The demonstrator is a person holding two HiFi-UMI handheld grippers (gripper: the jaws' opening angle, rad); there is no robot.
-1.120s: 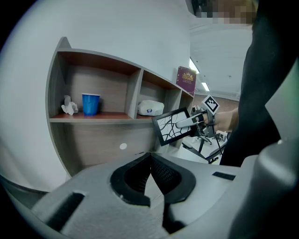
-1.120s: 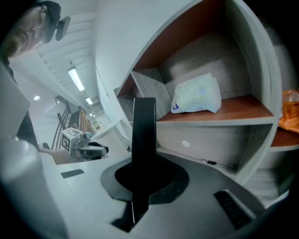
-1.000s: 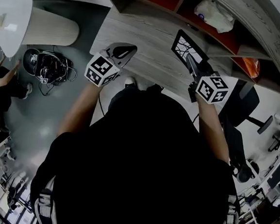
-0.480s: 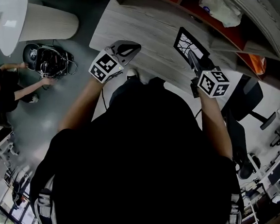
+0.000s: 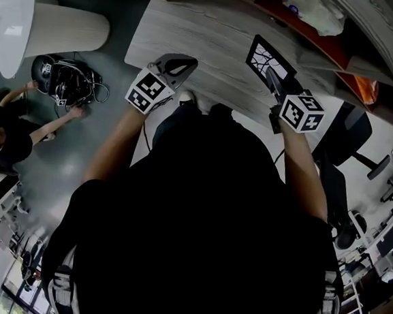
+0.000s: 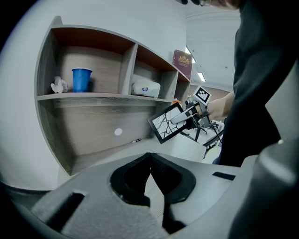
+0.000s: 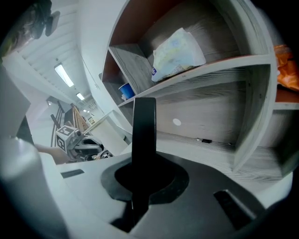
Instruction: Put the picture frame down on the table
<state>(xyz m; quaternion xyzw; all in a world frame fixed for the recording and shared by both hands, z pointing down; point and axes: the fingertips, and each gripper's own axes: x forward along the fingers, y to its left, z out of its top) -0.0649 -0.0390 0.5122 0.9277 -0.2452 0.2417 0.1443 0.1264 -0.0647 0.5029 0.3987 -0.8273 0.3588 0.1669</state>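
Centrally, the right gripper [image 7: 142,169] has its jaws clamped on the picture frame [image 7: 144,135], which is seen edge-on in the right gripper view as a black bar rising from between the pads. In the head view the same right gripper [image 5: 276,85] holds the picture frame [image 5: 266,58] at one of its lower edges. The frame extends forward and upward from the jaws, and its black border encloses a white sheet with dark branching lines. The left gripper view shows the picture frame [image 6: 169,123] tilted and apparently raised off the table [image 6: 107,151], above the table's right-hand part.

The left gripper [image 6: 150,156] has its jaw tips together with nothing between them. In the head view the left gripper [image 5: 180,68] sits over the near edge of the table [image 5: 207,37], well apart from the frame.

A shelf unit [image 7: 210,65] stands behind the table. A white packet [image 7: 177,51] and a blue cup [image 7: 126,90] occupy separate compartments, and an orange item [image 7: 287,65] lies at the far right. A small dark pen-like object [image 7: 204,140] lies on the table near the back panel. On the floor at the left, a crouching person [image 5: 7,136] reaches toward dark gear with cables [image 5: 66,83].
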